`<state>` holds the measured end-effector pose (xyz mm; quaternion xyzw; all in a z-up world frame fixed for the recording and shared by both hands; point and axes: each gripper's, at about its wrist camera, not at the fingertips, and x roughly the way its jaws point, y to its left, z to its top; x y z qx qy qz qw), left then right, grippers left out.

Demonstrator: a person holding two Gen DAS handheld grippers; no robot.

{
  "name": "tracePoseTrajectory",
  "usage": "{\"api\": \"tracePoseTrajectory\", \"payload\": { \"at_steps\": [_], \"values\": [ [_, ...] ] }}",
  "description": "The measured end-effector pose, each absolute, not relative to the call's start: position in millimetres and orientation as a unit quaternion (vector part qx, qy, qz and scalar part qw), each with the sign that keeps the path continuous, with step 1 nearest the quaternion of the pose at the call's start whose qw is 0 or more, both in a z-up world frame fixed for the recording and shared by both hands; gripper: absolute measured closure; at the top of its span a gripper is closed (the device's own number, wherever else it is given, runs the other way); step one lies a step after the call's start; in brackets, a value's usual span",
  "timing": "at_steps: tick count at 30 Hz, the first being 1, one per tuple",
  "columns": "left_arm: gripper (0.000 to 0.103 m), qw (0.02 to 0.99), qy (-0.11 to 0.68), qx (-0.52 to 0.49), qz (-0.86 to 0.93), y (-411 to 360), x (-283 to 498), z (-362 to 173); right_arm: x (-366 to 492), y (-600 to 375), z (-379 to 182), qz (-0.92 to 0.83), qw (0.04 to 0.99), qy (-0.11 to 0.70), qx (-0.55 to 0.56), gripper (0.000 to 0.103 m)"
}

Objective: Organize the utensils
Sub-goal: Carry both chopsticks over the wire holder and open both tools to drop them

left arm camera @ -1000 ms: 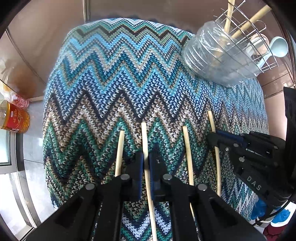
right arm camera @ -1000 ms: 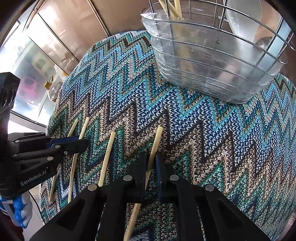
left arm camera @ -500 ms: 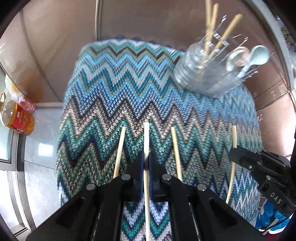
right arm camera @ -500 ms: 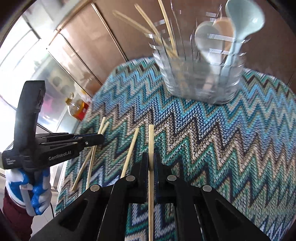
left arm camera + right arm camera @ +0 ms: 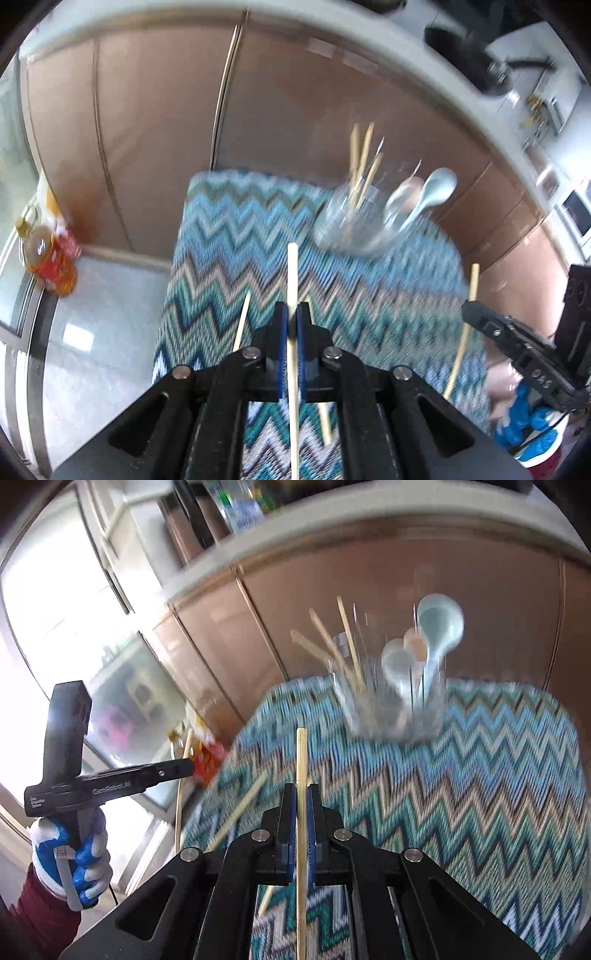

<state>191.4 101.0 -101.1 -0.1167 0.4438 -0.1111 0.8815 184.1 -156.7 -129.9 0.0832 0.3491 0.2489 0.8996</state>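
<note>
My left gripper (image 5: pixel 291 314) is shut on a wooden chopstick (image 5: pixel 293 273) and holds it high above the zigzag cloth (image 5: pixel 229 258). My right gripper (image 5: pixel 302 794) is shut on another chopstick (image 5: pixel 301 753), also lifted. Each gripper shows in the other's view, the right gripper (image 5: pixel 471 308) with its chopstick (image 5: pixel 460 347), the left gripper (image 5: pixel 186 766) with its own. Two chopsticks (image 5: pixel 242 321) still lie on the cloth. The wire utensil holder (image 5: pixel 354 229) at the far right of the cloth holds several chopsticks and pale spoons (image 5: pixel 432 192); it also shows in the right wrist view (image 5: pixel 391 705).
An oil bottle (image 5: pixel 48 254) stands on the grey counter left of the cloth. Brown cabinet doors (image 5: pixel 155 122) rise behind the table. A bright window (image 5: pixel 66 602) is at the left in the right wrist view.
Both grippers have risen well above the cloth, each carrying its chopstick up with it. The holder now looks smaller and farther off.
</note>
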Motion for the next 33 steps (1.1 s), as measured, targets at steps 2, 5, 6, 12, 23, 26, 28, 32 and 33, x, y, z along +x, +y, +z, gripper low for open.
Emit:
{"api": "tracePoseTrajectory", "payload": {
  "at_steps": [2,5,6,12,23,26,28,32,33],
  "values": [
    [0.099,0.897,0.407,-0.123,-0.118,97.4,191.2,-74.9,184.2,-156.8,-111.1,0.250,0.912,0.315,0.085,0.098],
    [0.099,0.918,0.351,-0.134,-0.128,89.7,195.5,-37.4,193.9,-158.7,-81.0,0.252,0.929,0.257,0.088,0.098],
    [0.099,0.924,0.332,-0.140,-0.131,86.1,198.9,-26.6,195.7,-159.5,-71.6,0.250,0.935,0.237,0.088,0.098],
    [0.099,0.958,0.201,-0.175,-0.106,66.9,235.3,21.9,239.8,-165.2,-29.6,0.219,0.965,0.118,0.084,0.098],
    [0.099,0.970,0.130,-0.201,-0.040,34.1,335.1,-18.5,330.5,-161.9,-48.6,0.202,0.975,0.068,0.065,0.098],
    [0.099,0.972,0.130,-0.193,-0.035,25.9,343.3,-34.0,342.7,-163.1,-65.0,0.202,0.974,0.077,0.067,0.098],
    [0.099,0.974,0.127,-0.183,-0.030,20.3,346.2,-41.5,348.3,-162.0,-73.5,0.199,0.974,0.082,0.063,0.098],
    [0.099,0.976,0.134,-0.172,-0.022,13.2,352.4,-56.1,350.7,-161.0,-87.2,0.194,0.975,0.093,0.057,0.097],
    [0.098,0.975,0.137,-0.172,-0.022,13.2,351.6,-58.5,349.3,-161.1,-88.9,0.192,0.975,0.094,0.056,0.097]
  ]
}}
